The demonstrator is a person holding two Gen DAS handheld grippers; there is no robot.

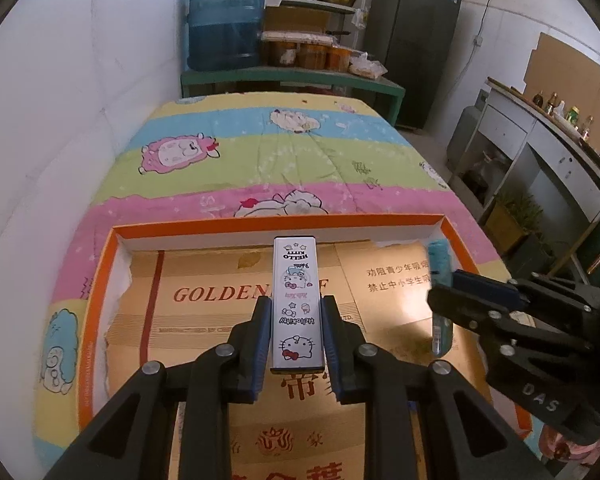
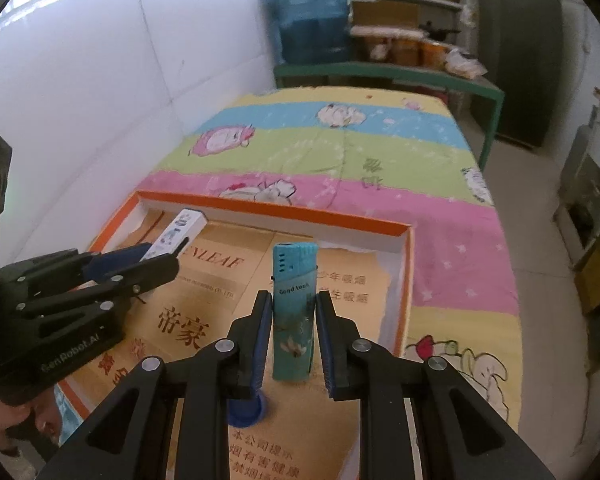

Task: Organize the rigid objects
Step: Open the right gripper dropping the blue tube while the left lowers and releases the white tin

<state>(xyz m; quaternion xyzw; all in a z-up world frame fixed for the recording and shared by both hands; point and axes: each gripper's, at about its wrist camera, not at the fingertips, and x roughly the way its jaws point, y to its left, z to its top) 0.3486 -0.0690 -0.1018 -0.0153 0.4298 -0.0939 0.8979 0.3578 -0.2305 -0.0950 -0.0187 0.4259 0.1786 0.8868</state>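
My left gripper is shut on a white Hello Kitty lighter, which sticks out forward over the orange-rimmed tray. That same lighter and the left gripper show at the left of the right wrist view. My right gripper is shut on a teal lighter printed "Good luck", held above the tray's cardboard lining. In the left wrist view the right gripper comes in from the right with the teal lighter in it.
The tray lies on a bed with a striped cartoon quilt. A blue round cap lies on the cardboard under my right gripper. A white wall runs along the left. A green bench with a water jug stands beyond the bed.
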